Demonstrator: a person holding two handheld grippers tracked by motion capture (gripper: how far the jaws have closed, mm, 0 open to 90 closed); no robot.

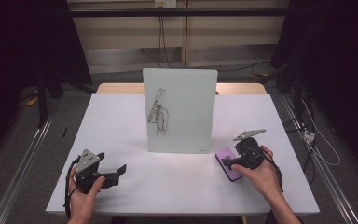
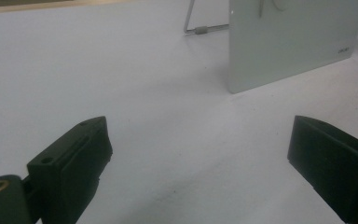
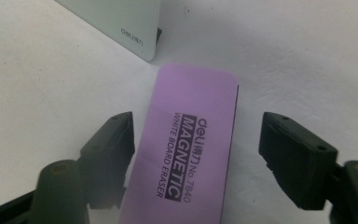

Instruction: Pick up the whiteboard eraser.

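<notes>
- My right gripper (image 3: 196, 154) hangs over the flat purple rectangular whiteboard eraser (image 3: 186, 144). Its jaws stand wide apart on either side, gripping nothing.
- The eraser lies on the white table (image 1: 135, 116), just beside the lower right corner of the upright white board (image 1: 179, 109), which carries dark scribbles.
- I judge I am about to grasp it; next, lower and close.
- The eraser reads "deli MAGNETIC WHITE BOARD ERASER No.7840"; the board corner reads "deli".
- My left gripper (image 2: 200, 163) rests wide open and empty.
</notes>
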